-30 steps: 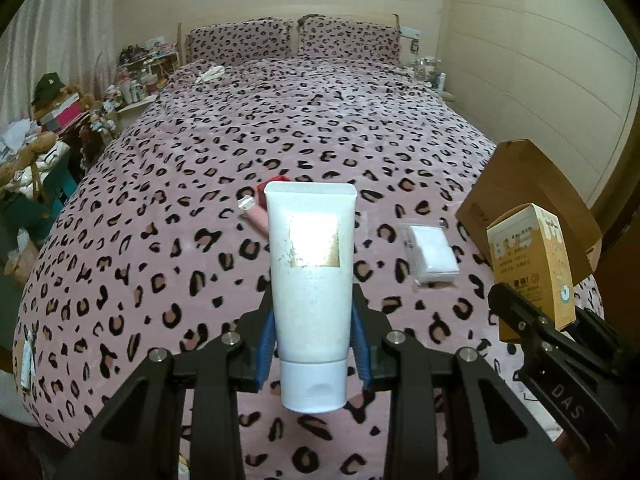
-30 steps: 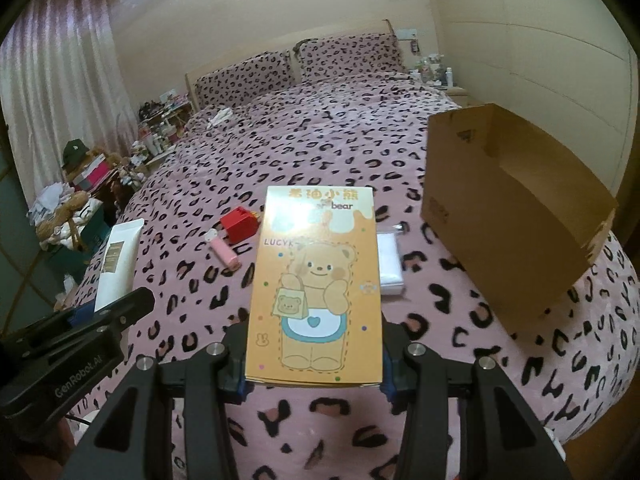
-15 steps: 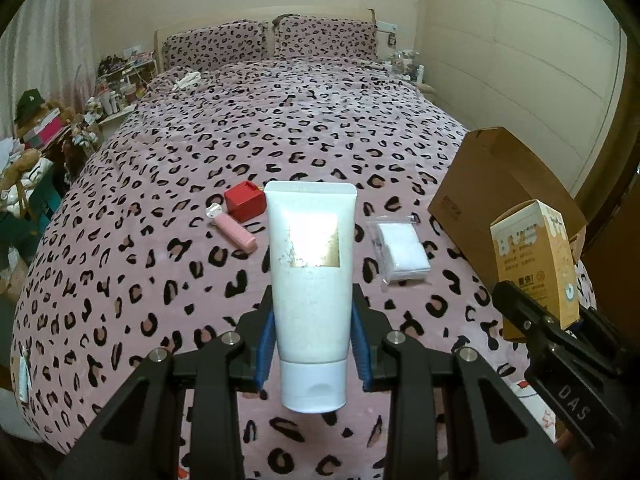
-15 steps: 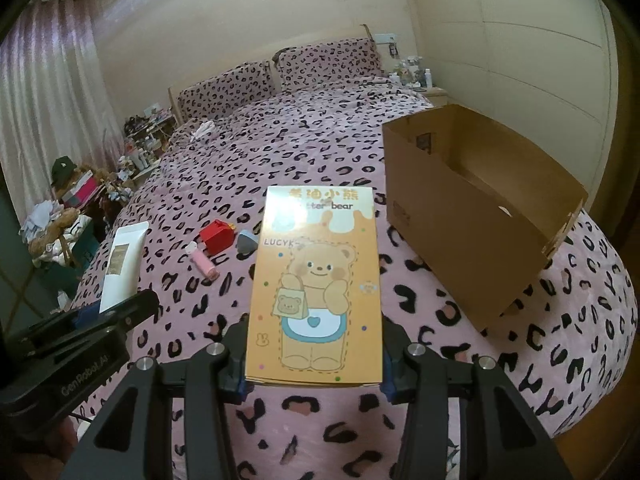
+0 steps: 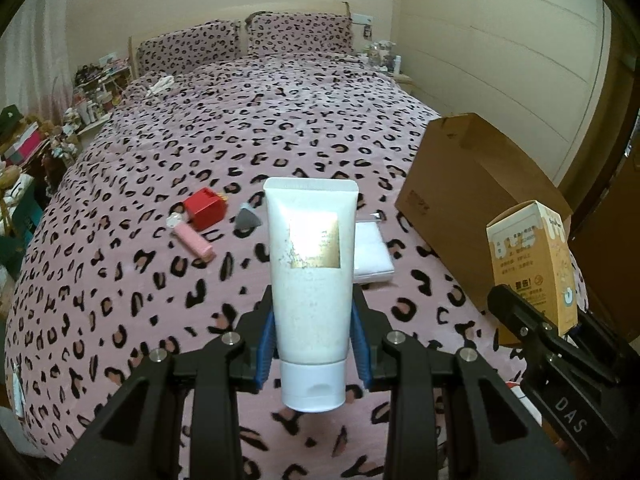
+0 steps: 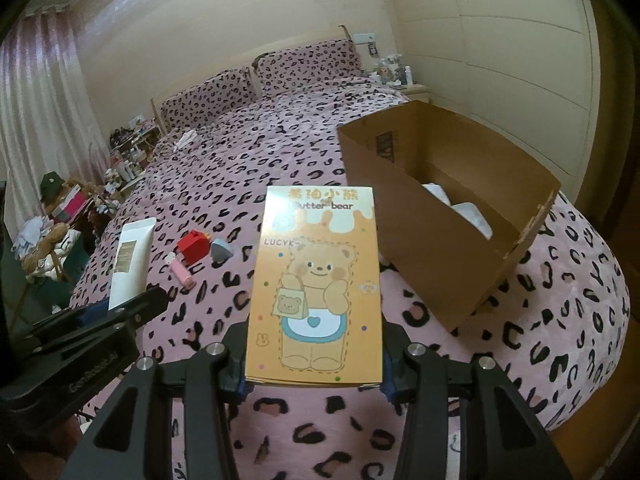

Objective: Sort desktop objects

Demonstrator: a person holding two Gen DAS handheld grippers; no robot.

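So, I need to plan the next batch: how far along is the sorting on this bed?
Done: white items already lie in the brown cardboard box. In hand: the left gripper clamps a white squeeze tube; the right gripper clamps an orange bear-print carton. Left on the bedspread: a red box, pink stick, grey wedge and clear white packet.

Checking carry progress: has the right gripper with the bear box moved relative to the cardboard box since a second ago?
Yes. The right gripper, shut on the bear box, has advanced toward the cardboard box; its open inside now shows.
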